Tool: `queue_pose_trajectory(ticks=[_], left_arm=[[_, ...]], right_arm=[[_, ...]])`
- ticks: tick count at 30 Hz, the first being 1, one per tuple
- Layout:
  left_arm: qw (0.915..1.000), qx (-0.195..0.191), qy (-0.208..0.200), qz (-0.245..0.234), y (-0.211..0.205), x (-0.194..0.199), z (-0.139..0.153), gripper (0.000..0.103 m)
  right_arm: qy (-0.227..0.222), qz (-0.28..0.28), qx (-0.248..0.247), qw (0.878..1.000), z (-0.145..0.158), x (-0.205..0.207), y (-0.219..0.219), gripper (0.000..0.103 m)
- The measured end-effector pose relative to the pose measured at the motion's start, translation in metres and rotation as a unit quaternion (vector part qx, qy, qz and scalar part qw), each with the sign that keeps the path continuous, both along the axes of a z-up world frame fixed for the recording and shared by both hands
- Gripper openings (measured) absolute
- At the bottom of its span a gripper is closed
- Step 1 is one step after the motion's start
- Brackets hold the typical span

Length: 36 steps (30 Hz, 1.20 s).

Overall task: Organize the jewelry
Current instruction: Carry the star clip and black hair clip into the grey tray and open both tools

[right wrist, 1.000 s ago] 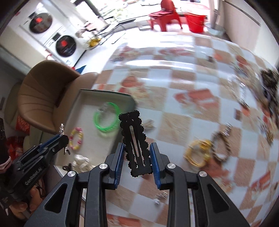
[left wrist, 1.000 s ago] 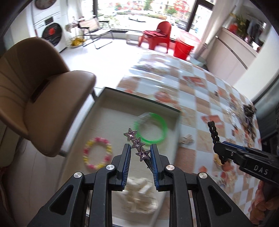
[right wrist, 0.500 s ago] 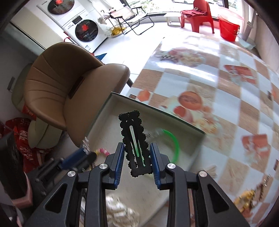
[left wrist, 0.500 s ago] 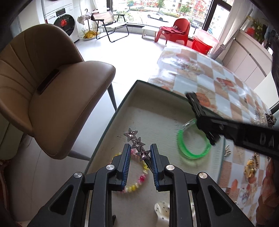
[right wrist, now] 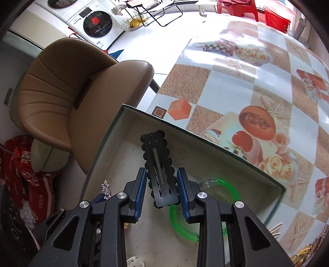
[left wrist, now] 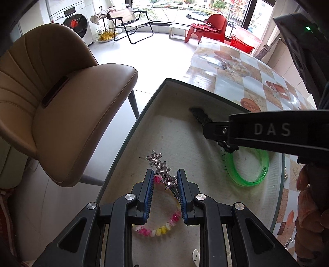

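Clearly both loads hang over the shallow grey-rimmed tray (left wrist: pixel 131 131): the left claw (left wrist: pixel 165 185) pinches a sparkly three-star hair clip (left wrist: pixel 162 169), the right claw (right wrist: pixel 162 185) a black scalloped snap clip (right wrist: pixel 159 162). Released together, they could tangle with the translucent green bangle (left wrist: pixel 250 170) or the pink-and-yellow bead bracelet (left wrist: pixel 162 227) in that tray.

A brown chair (left wrist: pixel 61 115) stands left of the hand-held gripper, beside the desk (right wrist: pixel 257 86) with its checked cloth. Far ahead are a washing machine (left wrist: pixel 72 20), a folding chair (left wrist: pixel 131 18), a red chair (left wrist: pixel 207 24) and a red bucket (left wrist: pixel 245 42).
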State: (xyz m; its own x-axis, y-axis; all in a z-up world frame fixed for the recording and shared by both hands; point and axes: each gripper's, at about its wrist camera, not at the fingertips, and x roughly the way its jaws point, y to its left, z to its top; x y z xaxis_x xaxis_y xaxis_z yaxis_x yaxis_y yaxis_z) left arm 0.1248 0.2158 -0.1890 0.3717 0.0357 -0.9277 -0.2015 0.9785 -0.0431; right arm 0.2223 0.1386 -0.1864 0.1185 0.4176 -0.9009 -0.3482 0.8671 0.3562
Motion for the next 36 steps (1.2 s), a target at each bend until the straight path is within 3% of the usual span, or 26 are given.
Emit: queue_pose_trajectory(ticks=[10, 14, 26, 27, 28, 30, 36], left_arm=[[1.0000, 0.010, 0.001, 0.001, -0.001, 0.000, 0.001, 0.026], [0.9999, 0.012, 0.006, 0.003, -0.001, 0.001, 0.000, 0.027], [0.9995, 0.026, 0.017, -0.001, -0.007, 0.003, 0.002, 0.027], [0.9994, 0.028, 0.017, -0.003, -0.009, 0.003, 0.003, 0.030], [0.9993, 0.034, 0.017, -0.005, -0.010, 0.003, 0.003, 0.052], [0.9989, 0.047, 0.004, 0.000, -0.013, 0.002, 0.008, 0.081], [0.9980, 0.062, 0.003, -0.011, -0.019, 0.004, 0.013, 0.081]], right_arm=[[0.022, 0.003, -0.001, 1.000, -0.007, 0.007, 0.006, 0.035], [0.024, -0.001, 0.013, 1.000, -0.005, 0.010, 0.002, 0.047], [0.004, -0.054, 0.040, 0.998, 0.030, -0.020, -0.063, 0.052], [0.002, -0.060, 0.038, 0.997, 0.031, -0.025, -0.070, 0.052], [0.002, -0.065, 0.037, 0.997, 0.033, -0.029, -0.077, 0.052], [0.000, -0.075, 0.034, 0.997, 0.036, -0.037, -0.091, 0.052], [0.001, -0.107, 0.025, 0.994, 0.040, -0.065, -0.134, 0.057]])
